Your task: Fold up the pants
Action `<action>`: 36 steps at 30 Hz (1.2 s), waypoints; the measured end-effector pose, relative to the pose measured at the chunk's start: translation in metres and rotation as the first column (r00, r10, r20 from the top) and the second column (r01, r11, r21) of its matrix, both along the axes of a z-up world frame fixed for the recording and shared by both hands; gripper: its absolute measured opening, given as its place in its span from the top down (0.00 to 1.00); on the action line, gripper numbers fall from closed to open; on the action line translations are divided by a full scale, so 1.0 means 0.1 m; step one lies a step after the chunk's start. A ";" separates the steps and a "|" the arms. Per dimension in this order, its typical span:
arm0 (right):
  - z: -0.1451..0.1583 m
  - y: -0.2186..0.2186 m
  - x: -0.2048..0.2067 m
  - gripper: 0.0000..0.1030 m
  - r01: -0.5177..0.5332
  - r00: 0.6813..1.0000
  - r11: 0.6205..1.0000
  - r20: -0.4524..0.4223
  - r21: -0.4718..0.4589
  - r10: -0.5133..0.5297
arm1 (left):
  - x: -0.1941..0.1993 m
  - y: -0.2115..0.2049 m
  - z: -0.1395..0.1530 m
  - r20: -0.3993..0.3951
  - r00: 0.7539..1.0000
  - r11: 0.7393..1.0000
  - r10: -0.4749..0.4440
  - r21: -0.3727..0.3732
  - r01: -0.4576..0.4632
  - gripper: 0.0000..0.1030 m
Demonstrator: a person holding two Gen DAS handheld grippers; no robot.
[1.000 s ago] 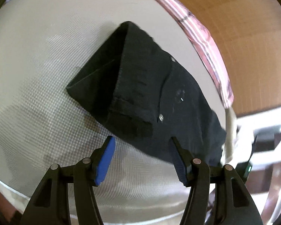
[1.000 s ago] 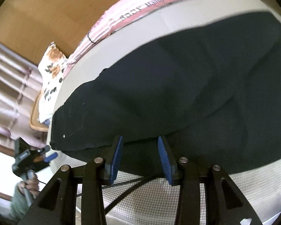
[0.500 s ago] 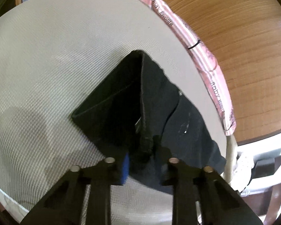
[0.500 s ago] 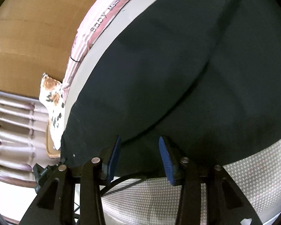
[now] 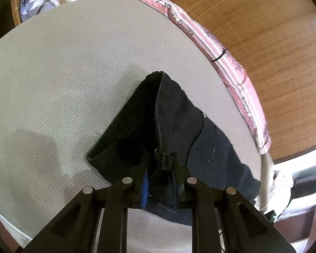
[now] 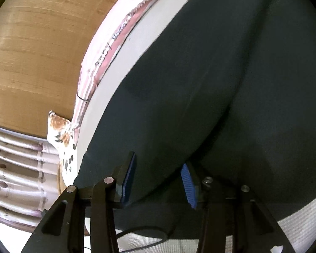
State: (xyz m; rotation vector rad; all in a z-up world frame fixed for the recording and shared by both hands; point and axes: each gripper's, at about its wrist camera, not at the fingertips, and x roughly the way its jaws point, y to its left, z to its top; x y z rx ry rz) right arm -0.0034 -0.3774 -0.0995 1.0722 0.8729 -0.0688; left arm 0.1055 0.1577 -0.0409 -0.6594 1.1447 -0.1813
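Observation:
Black pants (image 5: 179,122) lie on a grey mesh surface (image 5: 63,73). In the left wrist view my left gripper (image 5: 160,164) is shut on the waistband edge near a belt loop, with the waist end lifted and tented toward the camera. In the right wrist view the pants (image 6: 210,84) fill most of the frame, two leg layers overlapping. My right gripper (image 6: 158,179) stands with its blue pads (image 6: 129,177) apart, astride the near fabric edge; whether they press it I cannot tell.
A pink striped cloth (image 5: 221,48) runs along the surface's far edge against a wooden panel (image 5: 263,21). A floral pillow (image 6: 63,143) and a curtain (image 6: 14,168) sit at the left. A thin black cable (image 6: 147,236) lies near the front edge.
My left gripper moved forward from open to shut on the waistband and lifted it. My right gripper moved closer along the leg edge, its jaws still apart.

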 end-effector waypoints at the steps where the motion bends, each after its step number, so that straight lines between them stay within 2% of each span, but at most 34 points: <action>1: 0.03 -0.02 0.01 0.80 -0.002 1.000 1.000 -0.002 -0.019 0.002 | 0.00 0.00 0.00 0.000 1.000 1.000 -0.006 0.013 0.006 0.82; 2: 0.04 -0.03 0.00 0.89 -0.005 1.000 1.000 0.001 -0.029 0.005 | 0.01 -0.02 0.01 0.001 1.000 1.000 -0.014 0.028 0.014 0.82; 6: 0.26 0.04 -0.05 0.93 -0.045 0.999 0.990 0.007 -0.134 0.047 | 0.03 -0.06 0.07 0.016 0.998 0.994 -0.054 0.101 0.052 0.82; 10: 0.44 0.22 -0.19 0.93 -0.097 0.995 0.964 -0.036 -0.246 0.091 | 0.08 -0.05 0.15 0.020 0.996 0.981 -0.083 0.179 0.078 0.82; 11: 0.44 0.24 -0.22 0.93 -0.108 0.994 0.957 -0.051 -0.270 0.098 | 0.10 -0.06 0.17 0.023 0.996 0.975 -0.087 0.207 0.080 0.83; 12: 0.45 0.29 -0.23 0.93 -0.126 0.991 0.945 -0.076 -0.303 0.108 | 0.12 -0.06 0.19 0.030 0.995 0.964 -0.091 0.252 0.081 0.88; 13: 0.41 0.31 -0.26 0.93 -0.142 0.988 0.936 -0.107 -0.321 0.113 | 0.15 -0.08 0.21 0.044 0.994 0.942 -0.099 0.327 0.080 0.91; 14: 0.38 0.31 -0.26 0.93 -0.140 0.987 0.938 -0.121 -0.316 0.107 | 0.16 -0.08 0.21 0.049 0.994 0.931 -0.100 0.357 0.076 0.91; 18: 0.21 0.26 -0.29 0.93 -0.136 0.983 0.955 -0.160 -0.262 0.096 | 0.18 -0.05 0.07 0.017 0.995 0.946 -0.103 0.310 0.092 0.91; 20: 0.18 0.25 -0.29 0.93 -0.138 0.981 0.956 -0.168 -0.259 0.096 | 0.13 -0.10 0.08 0.037 0.991 0.942 -0.125 0.317 0.107 0.91; 23: 0.15 0.23 -0.29 0.93 -0.132 0.981 0.963 -0.171 -0.234 0.093 | 0.07 -0.18 0.18 0.077 0.983 0.952 -0.164 0.275 0.137 0.91; 25: 0.13 0.23 -0.29 0.93 -0.128 0.981 0.965 -0.175 -0.230 0.088 | 0.04 -0.29 0.25 0.099 0.975 0.948 -0.200 0.271 0.167 0.91; 28: 0.13 0.24 -0.33 0.94 -0.115 0.981 0.968 -0.179 -0.224 0.076 | -0.01 -0.53 0.35 0.126 0.952 0.928 -0.279 0.289 0.234 0.90; 31: 0.14 0.23 -0.32 0.89 -0.124 0.982 0.966 -0.170 -0.225 0.086 | -0.09 -0.86 0.42 0.159 0.910 0.898 -0.382 0.299 0.324 0.86; 32: 0.13 0.20 -0.32 0.88 -0.117 0.983 0.970 -0.164 -0.212 0.082 | -0.11 -0.99 0.44 0.167 0.893 0.881 -0.417 0.315 0.352 0.84; 34: 0.11 0.16 -0.32 0.75 -0.098 0.988 0.980 -0.137 -0.172 0.075 | -0.18 -1.31 0.47 0.182 0.846 0.835 -0.501 0.360 0.416 0.83; 35: 0.11 0.12 -0.32 0.65 -0.088 0.990 0.982 -0.120 -0.165 0.069 | -0.21 -1.46 0.48 0.187 0.821 0.811 -0.540 0.374 0.449 0.83; 36: 0.13 0.06 -0.33 0.64 -0.069 0.994 0.983 -0.100 -0.169 0.052 | -0.24 -1.63 0.48 0.193 0.789 0.784 -0.583 0.387 0.485 0.82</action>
